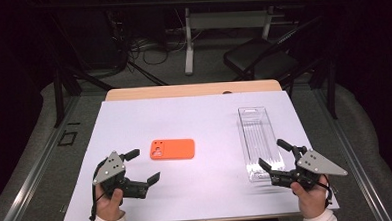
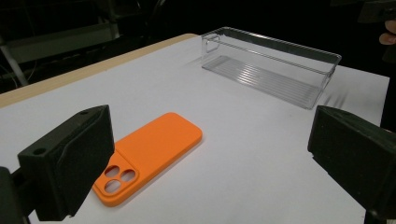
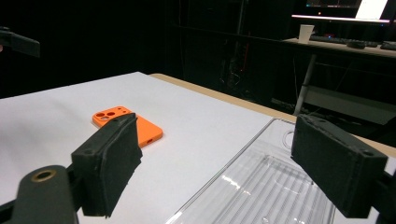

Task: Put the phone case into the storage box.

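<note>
- Left gripper [image 1: 142, 167]: jaws wide apart, nothing between them. It is held low over the white sheet [image 1: 204, 125] at the near left, aimed toward the table's middle.
- Orange phone case [image 1: 172, 149]: lies flat on the sheet, camera cut-outs at its left end in the high view. It sits just beyond and right of the left gripper, apart from it. In the left gripper view the phone case [image 2: 149, 156] lies ahead, partly behind the left-hand jaw, cut-outs nearest the camera.
- Right gripper [image 1: 273, 156]: jaws also spread, holding nothing. Positioned at the near right, over the near end of the clear plastic tray [image 1: 258, 138]; contact cannot be told.
- Clear tray: long, ribbed floor, empty, running away from the person along the right side of the sheet. Well apart from the phone case.
- Right gripper view: tray [image 3: 261, 186] directly below between the jaws; phone case [image 3: 126, 123] farther off to the left.
- Tabletop [image 1: 193, 90]: wooden edge visible beyond the sheet.
</note>
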